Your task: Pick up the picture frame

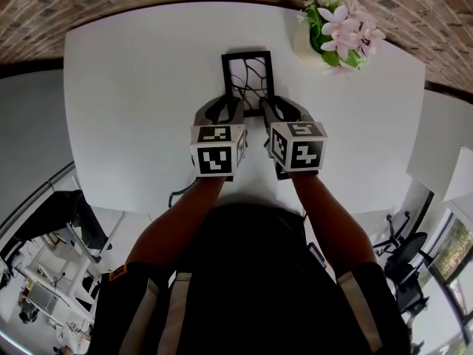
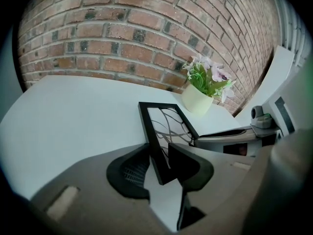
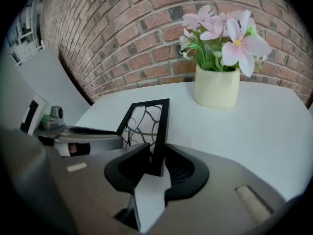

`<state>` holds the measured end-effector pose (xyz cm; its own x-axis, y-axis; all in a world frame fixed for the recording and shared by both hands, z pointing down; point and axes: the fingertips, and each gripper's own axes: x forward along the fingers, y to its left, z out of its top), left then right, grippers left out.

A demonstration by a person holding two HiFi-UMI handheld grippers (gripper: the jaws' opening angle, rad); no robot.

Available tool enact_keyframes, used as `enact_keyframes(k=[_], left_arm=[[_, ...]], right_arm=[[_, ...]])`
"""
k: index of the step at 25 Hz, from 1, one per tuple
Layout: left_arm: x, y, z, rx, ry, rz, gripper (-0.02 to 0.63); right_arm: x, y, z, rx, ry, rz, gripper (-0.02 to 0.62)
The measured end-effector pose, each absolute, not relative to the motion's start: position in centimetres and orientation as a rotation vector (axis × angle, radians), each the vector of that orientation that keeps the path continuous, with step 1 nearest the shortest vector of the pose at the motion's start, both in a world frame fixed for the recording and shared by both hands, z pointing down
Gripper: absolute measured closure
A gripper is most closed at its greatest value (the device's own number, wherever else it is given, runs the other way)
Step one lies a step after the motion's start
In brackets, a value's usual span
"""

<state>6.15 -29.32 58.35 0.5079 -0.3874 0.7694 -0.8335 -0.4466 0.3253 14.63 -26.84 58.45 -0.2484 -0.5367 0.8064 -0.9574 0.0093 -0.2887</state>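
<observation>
A black picture frame (image 1: 247, 72) with a curved line pattern sits near the back middle of the white table (image 1: 126, 117). My left gripper (image 1: 226, 109) holds the frame's left bar at its near corner. In the left gripper view that bar (image 2: 155, 141) runs between the two fingers, which close against it. My right gripper (image 1: 275, 111) holds the right bar in the same way. The right gripper view has that bar (image 3: 159, 141) standing between the pads, with both pressed on it. Both grippers sit side by side and point down toward the table.
A cream pot of pink flowers (image 1: 336, 21) stands at the back right of the table, close to the frame's right side. A brick wall (image 2: 122, 28) rises behind the table. Office chairs (image 1: 403, 254) and furniture stand on the floor below the table's near edge.
</observation>
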Motion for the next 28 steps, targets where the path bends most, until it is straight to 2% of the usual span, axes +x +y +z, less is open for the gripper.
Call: enact_keyframes(k=[28], left_arm=[[2.9, -19.7, 45.5, 2.387, -0.83, 0.629, 0.518]], right_arm=[[11.0, -15.0, 45.2, 1.897, -1.757, 0.954, 0.495]])
